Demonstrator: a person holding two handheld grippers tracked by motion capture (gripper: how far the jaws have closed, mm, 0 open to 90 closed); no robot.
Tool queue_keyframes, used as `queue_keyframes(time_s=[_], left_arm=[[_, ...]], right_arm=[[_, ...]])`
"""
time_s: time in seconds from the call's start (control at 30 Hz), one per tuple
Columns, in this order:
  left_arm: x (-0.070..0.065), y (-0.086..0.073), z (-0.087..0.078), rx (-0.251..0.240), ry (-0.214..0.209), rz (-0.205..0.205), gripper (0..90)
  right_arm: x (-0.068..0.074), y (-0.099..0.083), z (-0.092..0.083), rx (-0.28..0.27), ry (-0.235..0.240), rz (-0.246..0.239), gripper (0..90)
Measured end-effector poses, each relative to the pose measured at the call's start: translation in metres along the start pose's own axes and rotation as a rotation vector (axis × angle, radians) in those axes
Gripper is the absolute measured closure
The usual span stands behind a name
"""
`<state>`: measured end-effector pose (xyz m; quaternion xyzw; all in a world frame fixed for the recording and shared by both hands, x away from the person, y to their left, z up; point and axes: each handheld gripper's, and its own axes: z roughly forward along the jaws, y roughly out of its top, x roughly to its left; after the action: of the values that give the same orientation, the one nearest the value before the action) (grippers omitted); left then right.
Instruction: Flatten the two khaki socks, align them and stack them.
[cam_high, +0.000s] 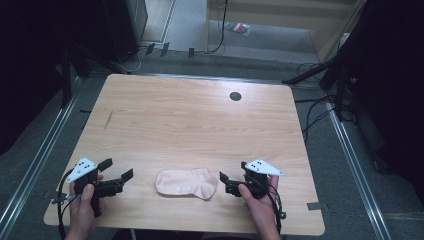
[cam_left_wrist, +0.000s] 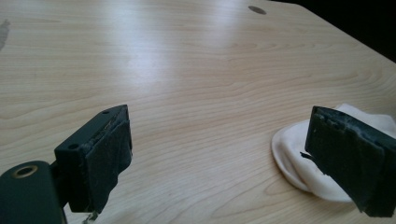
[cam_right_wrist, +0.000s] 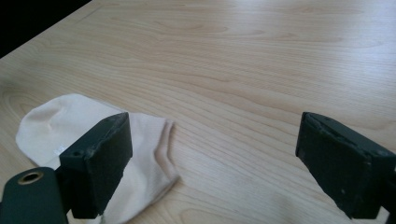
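One pale pink sock (cam_high: 186, 183) lies flat on the table (cam_high: 190, 115), close to the near edge and about midway along it, and both grippers flank it with nothing between their jaws. It looks folded over on itself: soft, low, a rounded end toward the left gripper (cam_high: 116, 177) and the cuff layers toward the right gripper (cam_high: 226, 183). In the right gripper view the doubled hem edges show as two neat ridges, with a small printed mark on the fabric.

Jaws on both sides stand wide apart, clear of the cloth. The left gripper sits a little way off toward the near-left corner; the right one is just beside the sock's cuff end, not touching that I can see.

Judging the step: this reads as a release, the sock set down and the tools drawing clear. To do it well, I'd keep the jaws spread and lift away level, so no pad drags the top layer and undoes the fold. Thin knit like this clings to rubber pads, so a snag is the risk. If a re-grip is wanted, come in low at an edge and pinch all layers together.

Beyond it the tabletop is bare wood, with a dark grommet hole (cam_high: 235, 96) near the far edge.
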<state>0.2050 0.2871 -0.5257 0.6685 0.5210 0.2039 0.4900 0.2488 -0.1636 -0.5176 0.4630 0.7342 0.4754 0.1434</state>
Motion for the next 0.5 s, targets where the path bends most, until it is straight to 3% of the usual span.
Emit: queue_keyframes(time_s=[0.2,0.5], left_arm=[[0.007,-0.002,-0.004,0.008,0.020,0.000,7.7],[0.020,-0.008,-0.011,0.018,0.058,-0.002,7.7]], right_arm=[[-0.009,-0.003,-0.008,-0.002,-0.014,0.003,11.6],[-0.032,-0.010,-0.028,-0.012,-0.070,0.027,12.4]])
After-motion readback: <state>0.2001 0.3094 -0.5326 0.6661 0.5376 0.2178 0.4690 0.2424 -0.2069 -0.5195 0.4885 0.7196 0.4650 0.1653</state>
